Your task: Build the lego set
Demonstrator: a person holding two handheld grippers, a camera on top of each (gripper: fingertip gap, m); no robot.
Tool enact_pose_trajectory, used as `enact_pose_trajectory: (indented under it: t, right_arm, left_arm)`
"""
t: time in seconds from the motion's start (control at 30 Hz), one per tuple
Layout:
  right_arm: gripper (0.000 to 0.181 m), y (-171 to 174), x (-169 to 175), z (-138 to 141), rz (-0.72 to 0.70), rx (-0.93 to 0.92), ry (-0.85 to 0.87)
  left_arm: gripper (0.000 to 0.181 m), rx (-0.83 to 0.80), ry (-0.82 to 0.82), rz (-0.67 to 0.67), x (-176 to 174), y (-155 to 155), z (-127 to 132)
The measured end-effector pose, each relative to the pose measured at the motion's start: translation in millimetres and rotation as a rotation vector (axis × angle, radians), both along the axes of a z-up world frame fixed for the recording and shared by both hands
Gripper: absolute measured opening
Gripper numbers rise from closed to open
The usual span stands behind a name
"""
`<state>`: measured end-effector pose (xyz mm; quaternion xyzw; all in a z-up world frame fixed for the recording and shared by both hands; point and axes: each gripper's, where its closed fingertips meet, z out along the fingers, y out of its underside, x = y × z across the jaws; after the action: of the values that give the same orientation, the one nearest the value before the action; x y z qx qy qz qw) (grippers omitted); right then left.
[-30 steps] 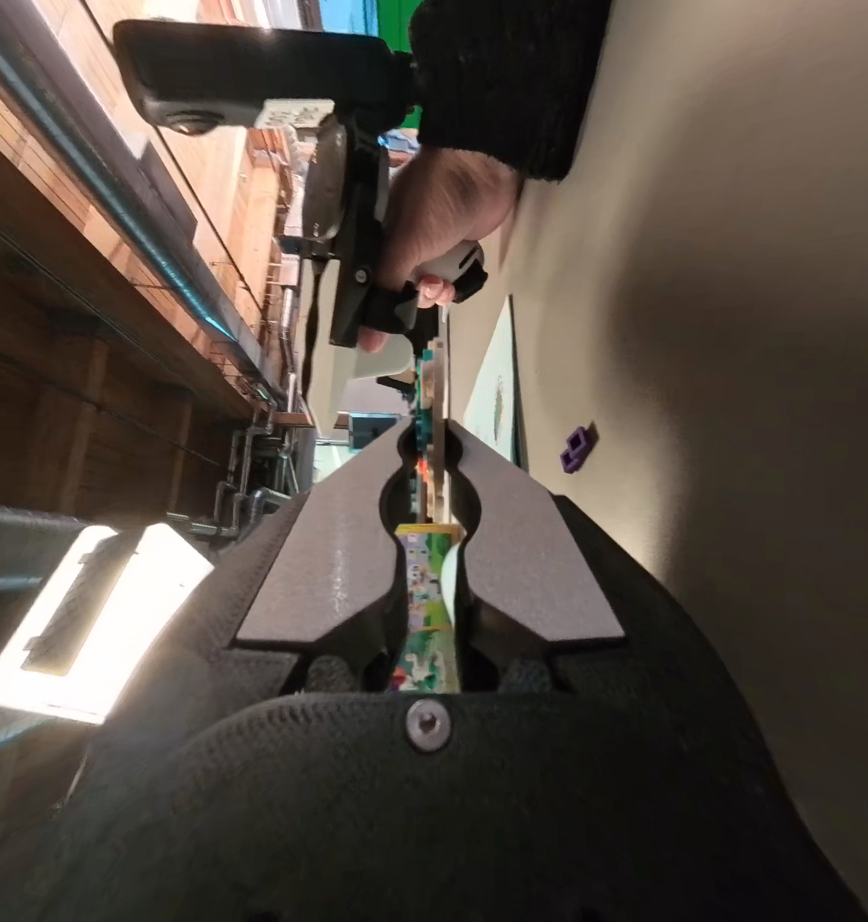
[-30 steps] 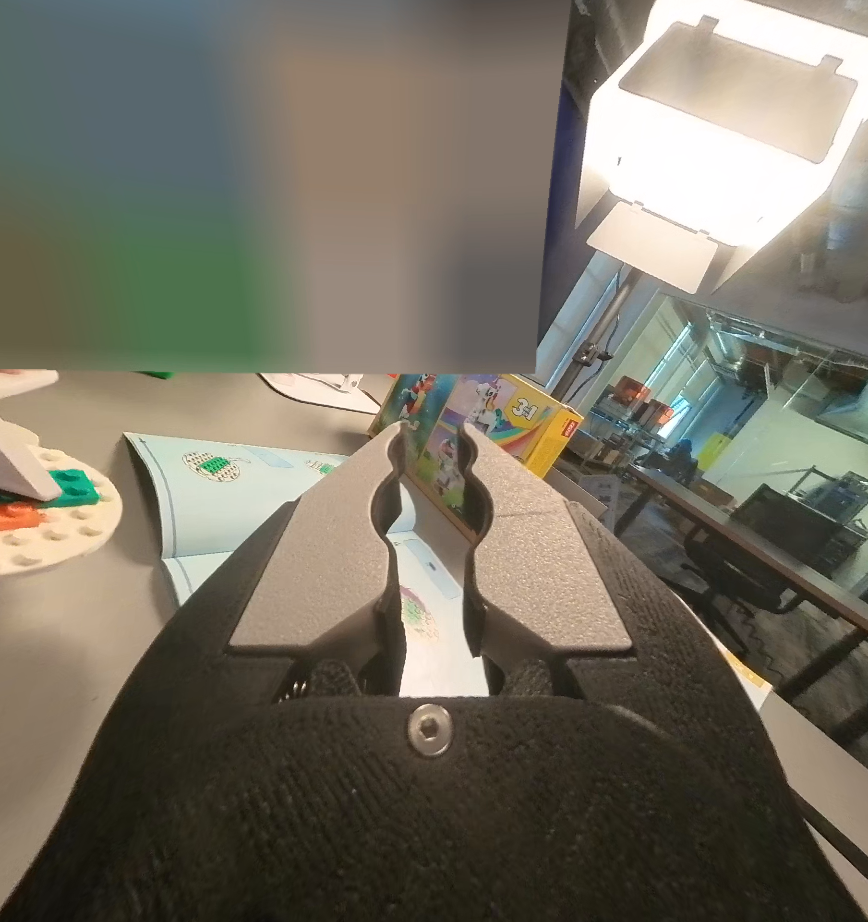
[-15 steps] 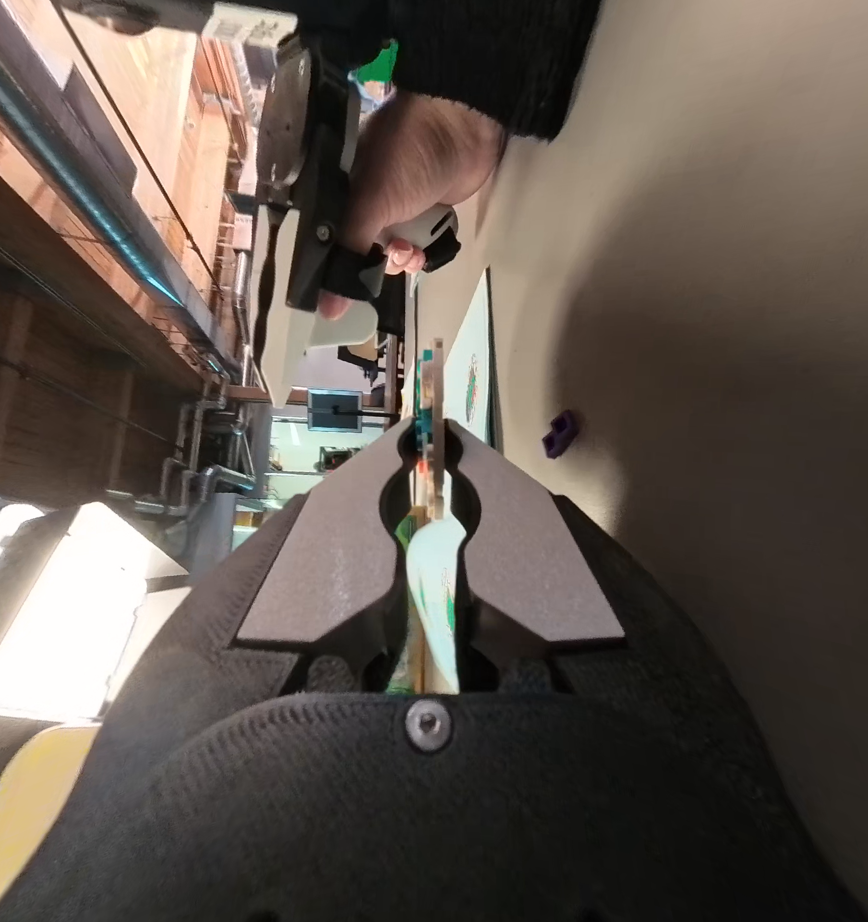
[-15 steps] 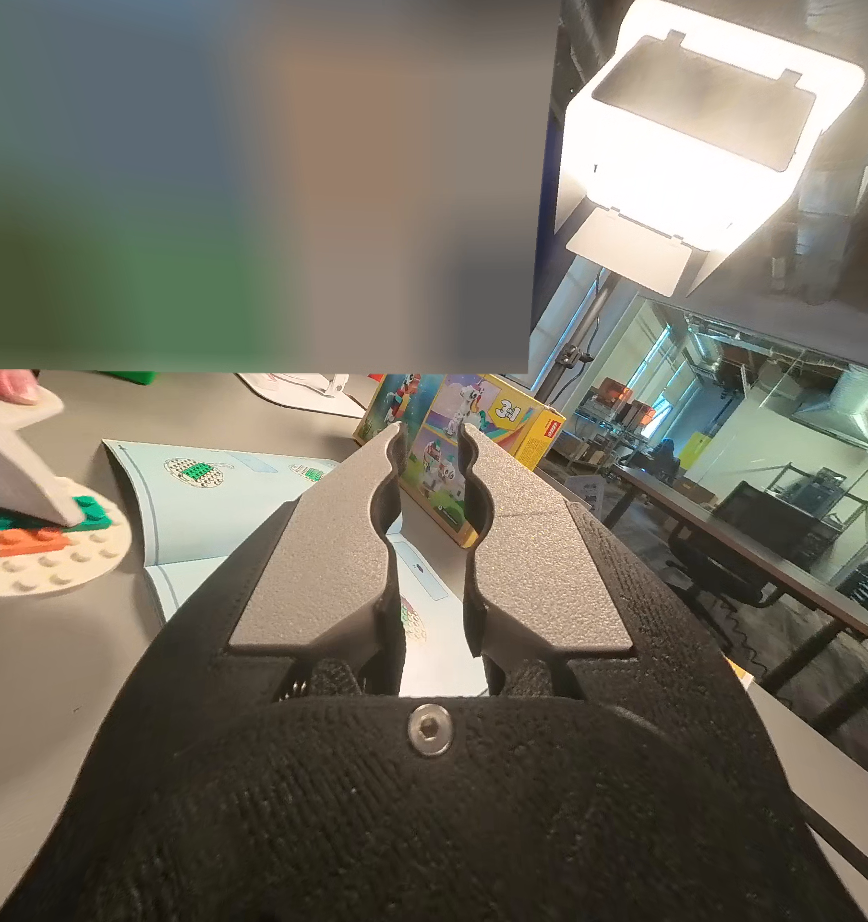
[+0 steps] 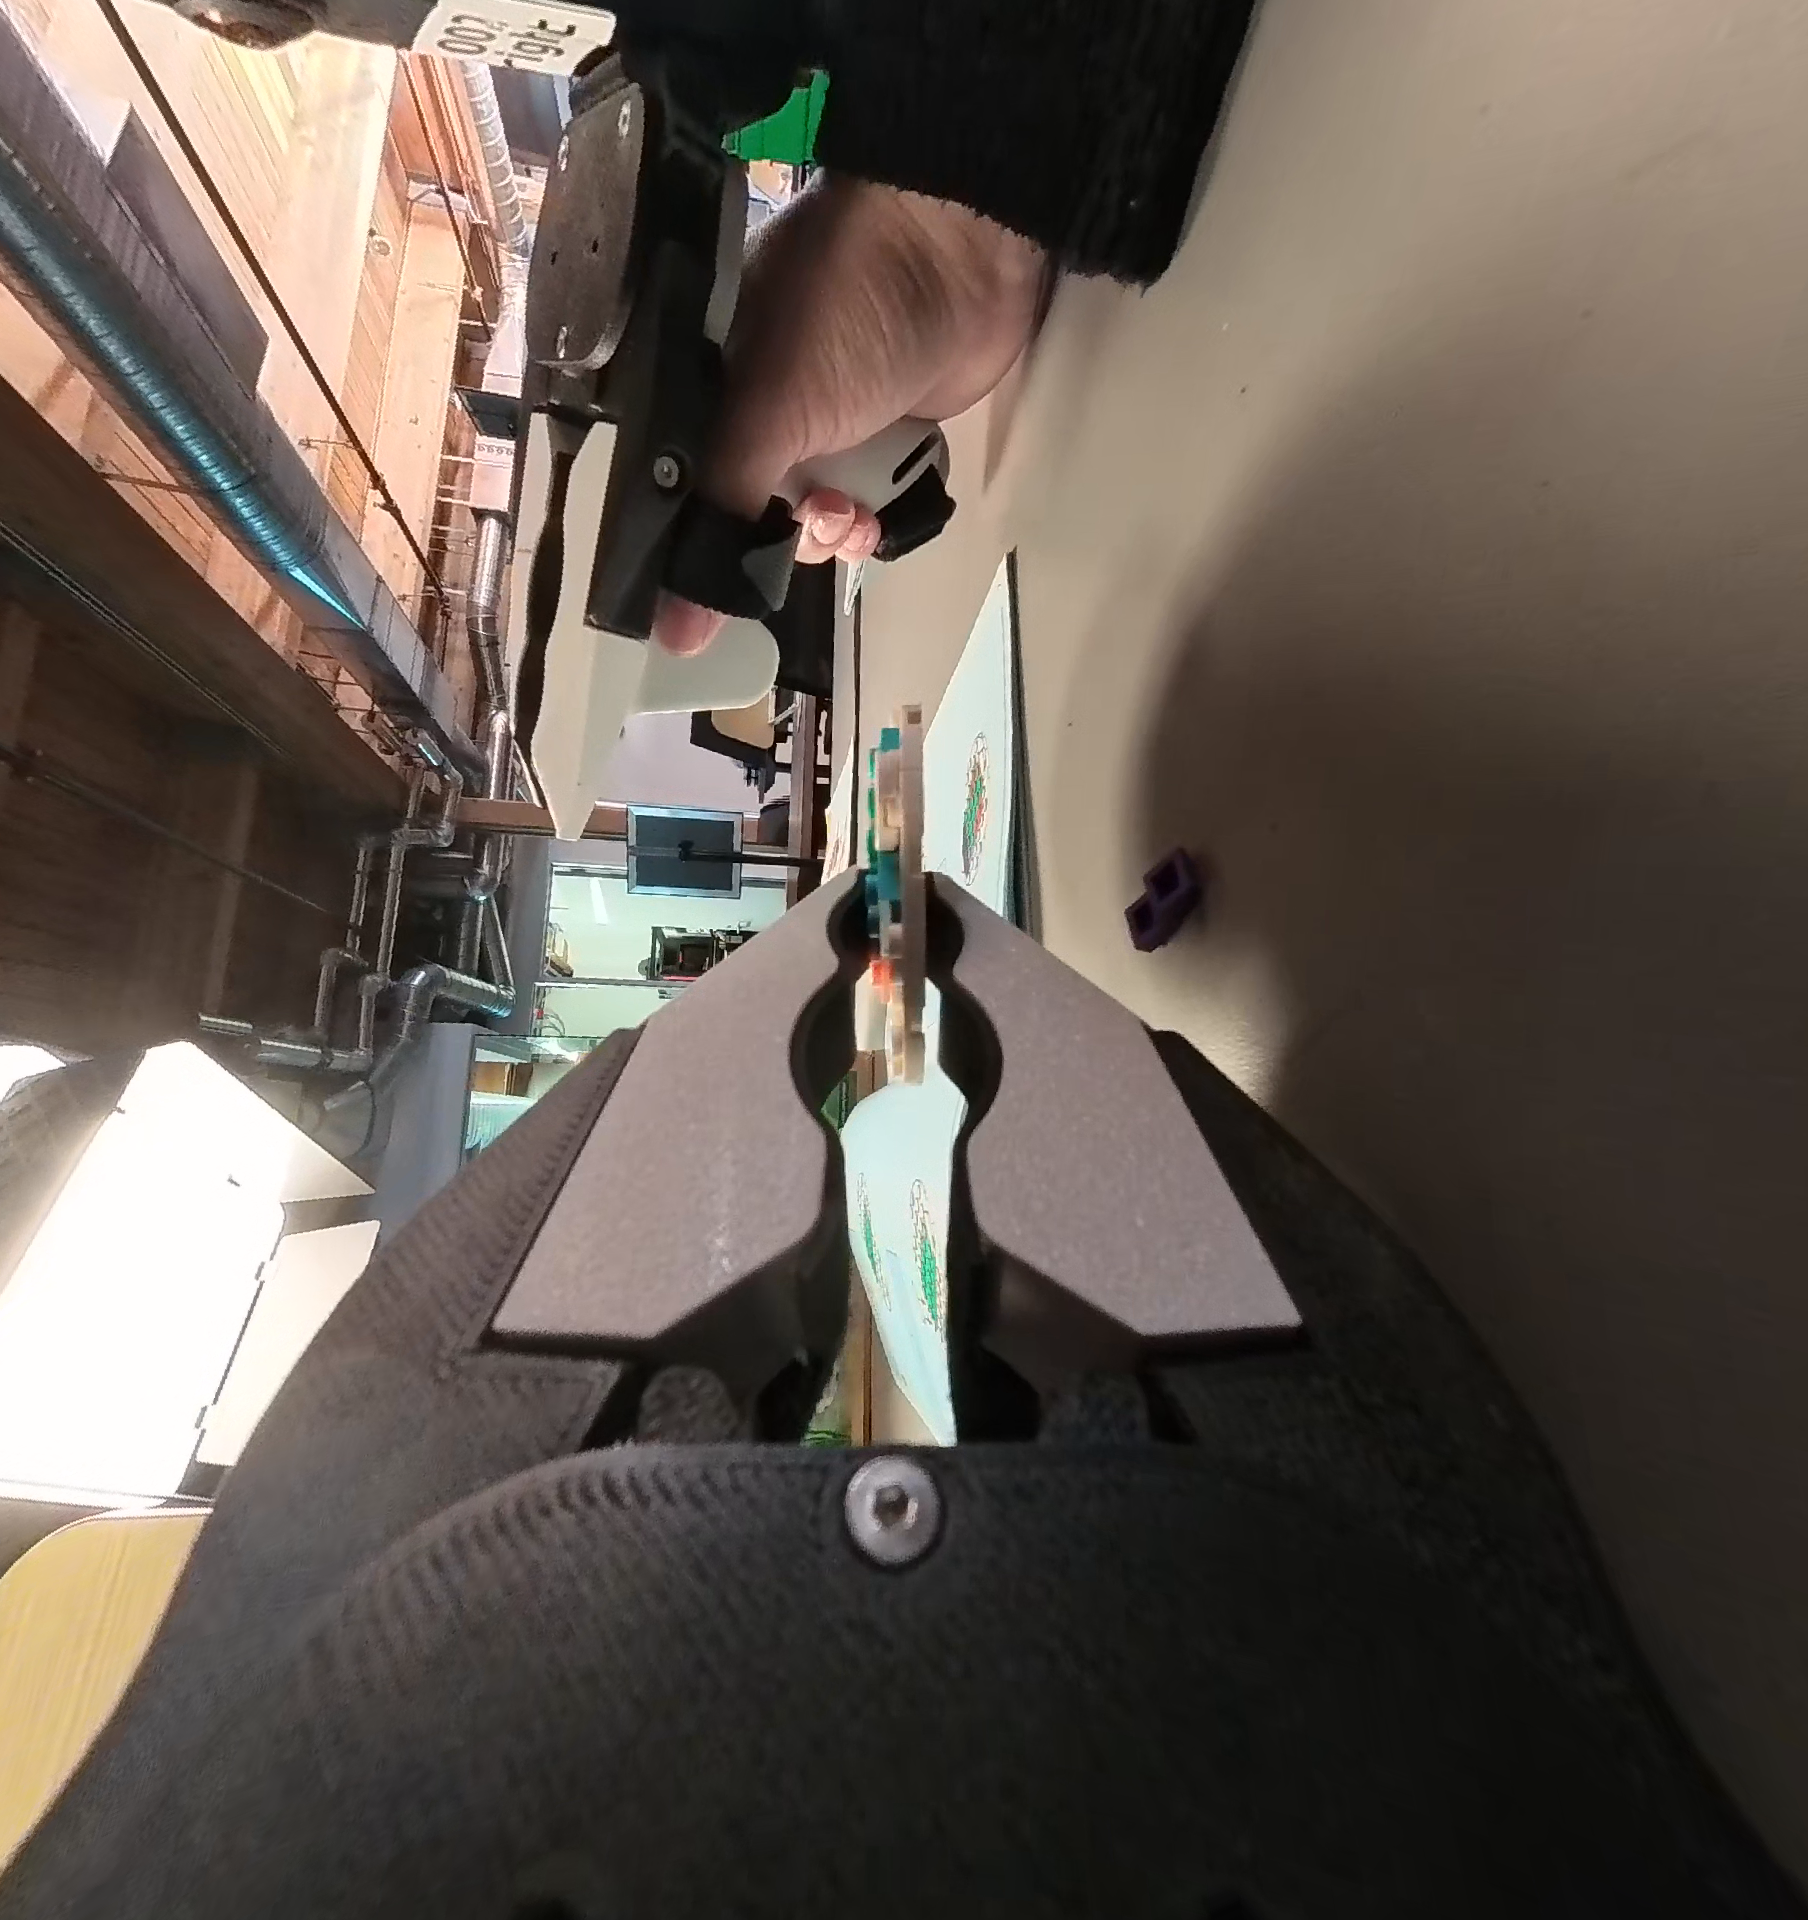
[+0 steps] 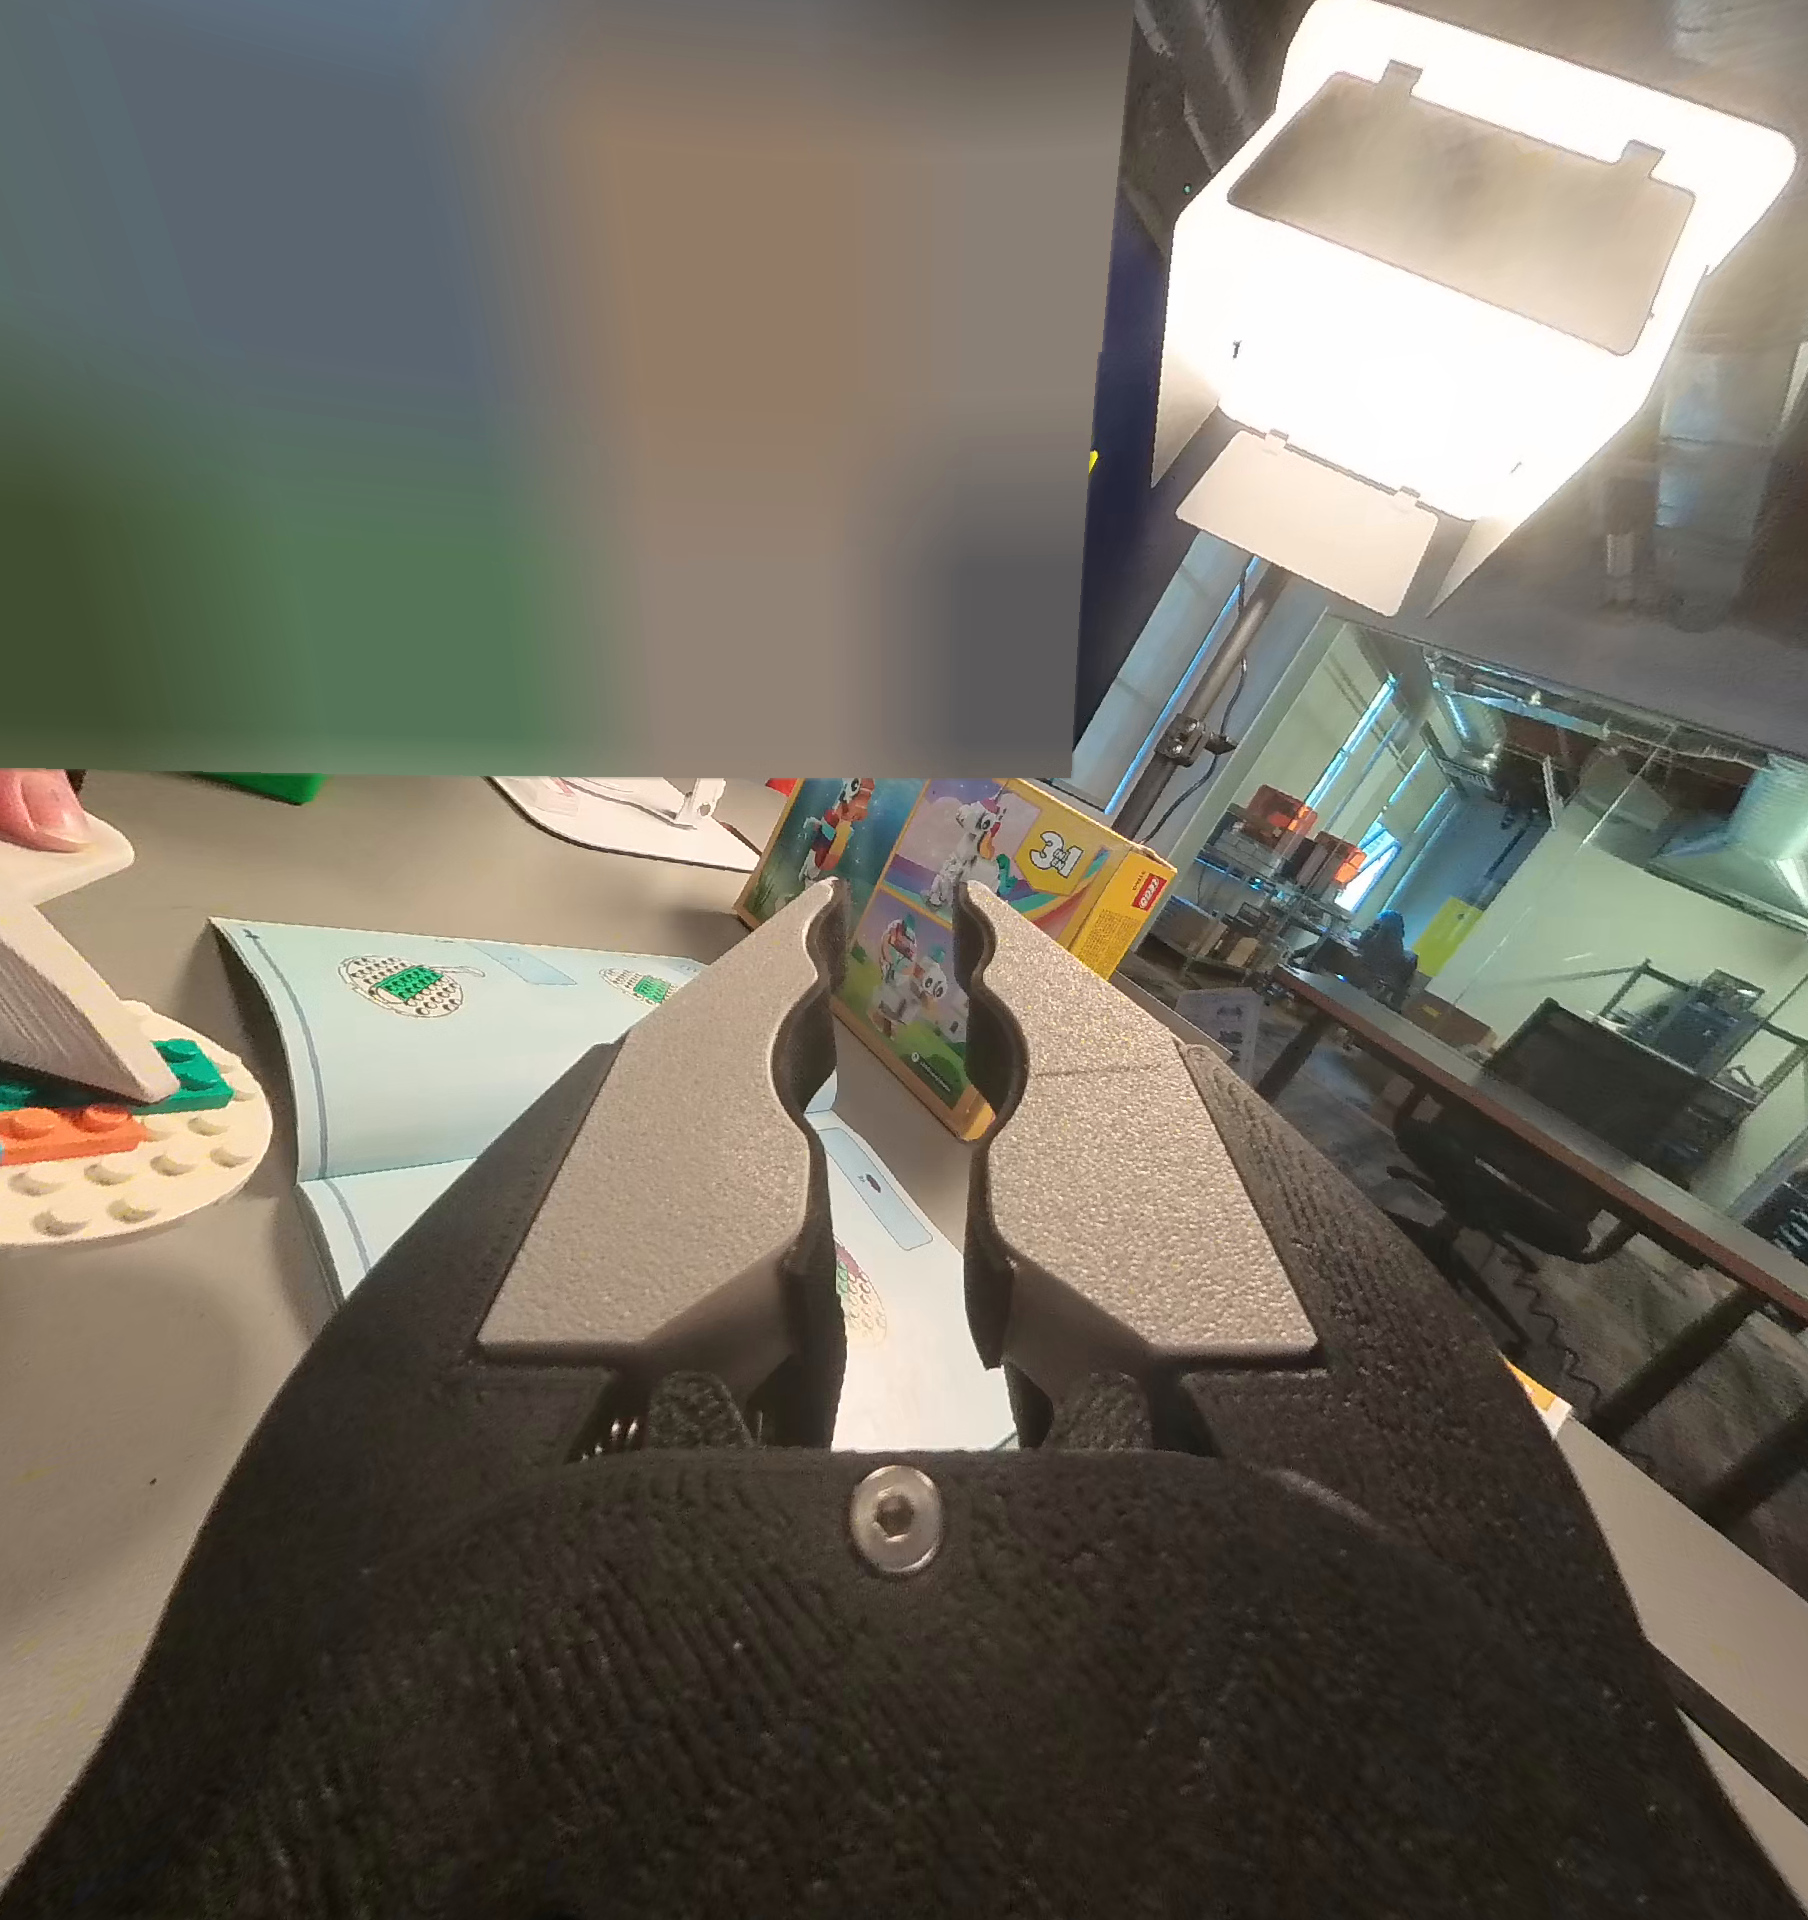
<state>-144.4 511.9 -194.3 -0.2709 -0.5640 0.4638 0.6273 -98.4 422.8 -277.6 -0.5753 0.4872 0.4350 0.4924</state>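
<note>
My left gripper (image 5: 895,896) is turned on its side and shut on the edge of a round cream studded plate (image 5: 907,800). The plate carries teal and orange flat bricks (image 6: 69,1127). In the right wrist view the plate (image 6: 141,1184) lies at the left edge, with a left finger (image 6: 38,1023) pressing on its bricks. My right gripper (image 6: 900,909) is empty, its jaws a narrow gap apart, and points over the booklet towards the box. A hand (image 5: 869,343) holds it above the plate in the left wrist view.
An open pale blue instruction booklet (image 6: 484,1039) lies on the grey table beside the plate. A yellow lego box (image 6: 973,935) stands behind it. A small purple brick (image 5: 1168,902) lies alone on the table. A bright studio lamp (image 6: 1451,270) stands off the table edge at the right.
The plate and the left gripper's finger have slid further into the right wrist view, towards the booklet. In the left wrist view the hand with the right gripper has drawn nearer and higher.
</note>
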Motion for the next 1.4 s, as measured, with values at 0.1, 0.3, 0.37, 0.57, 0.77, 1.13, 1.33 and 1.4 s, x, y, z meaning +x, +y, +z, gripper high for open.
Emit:
enact_pose_trajectory:
  t: [0.1, 0.3, 0.37, 0.57, 0.77, 1.13, 1.33, 1.4]
  right_arm:
    - [0.017, -0.1, -0.2, -0.2, 0.001, -0.001, -0.002]
    - [0.017, -0.2, -0.5, -0.7, 0.006, -0.008, -0.007]
    - [0.017, -0.3, -0.6, -0.8, 0.007, -0.009, -0.008]
    - [0.017, -0.8, -0.8, -1.2, 0.008, -0.006, -0.010]
    - [0.017, -1.0, -0.9, -1.3, 0.009, -0.006, -0.011]
    - [0.017, -0.2, -0.7, -1.2, 0.008, -0.009, -0.011]
    - [0.017, -0.4, -0.7, -1.6, 0.009, -0.008, -0.012]
    - [0.017, -0.5, -0.6, -1.6, 0.009, -0.008, -0.012]
  left_arm:
    - [0.007, -0.006, -0.002, -0.006, 0.4, -0.5, -0.8]
    - [0.007, -0.012, -0.002, -0.007, 0.5, 0.0, -1.4]
    - [0.007, -0.012, -0.001, -0.008, 0.5, -0.8, -1.7]
    - [0.007, -0.014, -0.001, -0.008, 1.0, -0.6, -1.6]
    - [0.007, -0.014, 0.001, -0.008, 0.5, -0.3, -2.4]
    - [0.007, -0.017, -0.001, -0.009, 1.3, -0.6, -2.1]
    - [0.007, -0.018, 0.000, -0.010, 1.6, -0.5, -2.9]
    - [0.007, -0.018, -0.001, -0.010, 1.0, -1.1, -2.8]
